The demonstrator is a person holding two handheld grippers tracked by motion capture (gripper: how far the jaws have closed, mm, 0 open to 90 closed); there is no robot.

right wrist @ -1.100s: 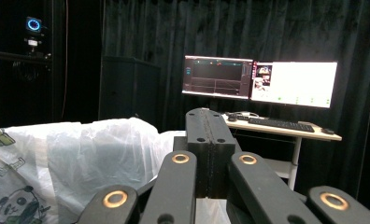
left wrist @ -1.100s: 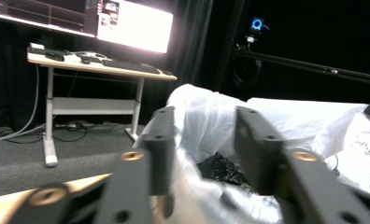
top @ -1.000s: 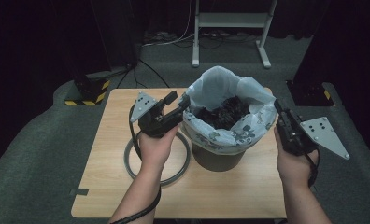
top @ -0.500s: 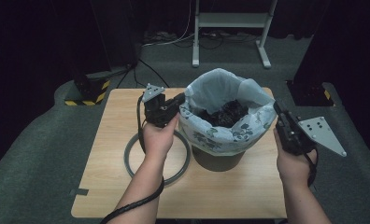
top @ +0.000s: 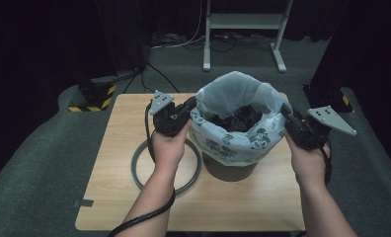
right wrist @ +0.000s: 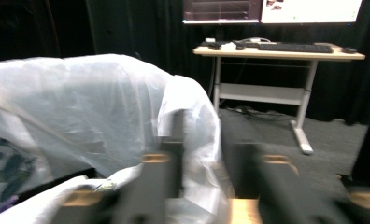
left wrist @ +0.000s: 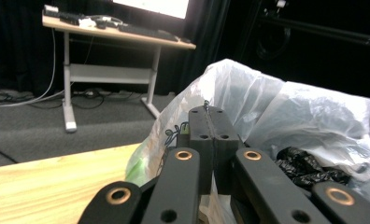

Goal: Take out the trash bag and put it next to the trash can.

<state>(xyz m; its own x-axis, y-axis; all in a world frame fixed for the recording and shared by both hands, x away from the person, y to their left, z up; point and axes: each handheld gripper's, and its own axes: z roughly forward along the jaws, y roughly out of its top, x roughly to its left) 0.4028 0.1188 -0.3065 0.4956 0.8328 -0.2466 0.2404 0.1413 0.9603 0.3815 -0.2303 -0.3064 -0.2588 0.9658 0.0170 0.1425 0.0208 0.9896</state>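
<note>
A dark bin [top: 230,170] stands on the wooden table [top: 119,123], lined with a pale printed plastic bag [top: 233,86] that holds crumpled black material [top: 238,118]. My left gripper [top: 192,104] is at the bag's left rim, jaws shut on the plastic; in the left gripper view the jaws [left wrist: 206,116] meet with the bag [left wrist: 290,107] pinched between them. My right gripper [top: 286,112] is at the bag's right rim. In the right gripper view its jaws [right wrist: 204,140] are blurred and stand apart, with the bag [right wrist: 80,102] showing in the gap.
A grey ring [top: 136,168] lies flat on the table under my left wrist. Behind the table stand a white desk frame [top: 243,22] and a black-and-yellow block [top: 92,96] on the floor. Grey carpet surrounds the table.
My left gripper has moved right to the bag's rim and shut on it. My right gripper has slid left up against the bag's right rim.
</note>
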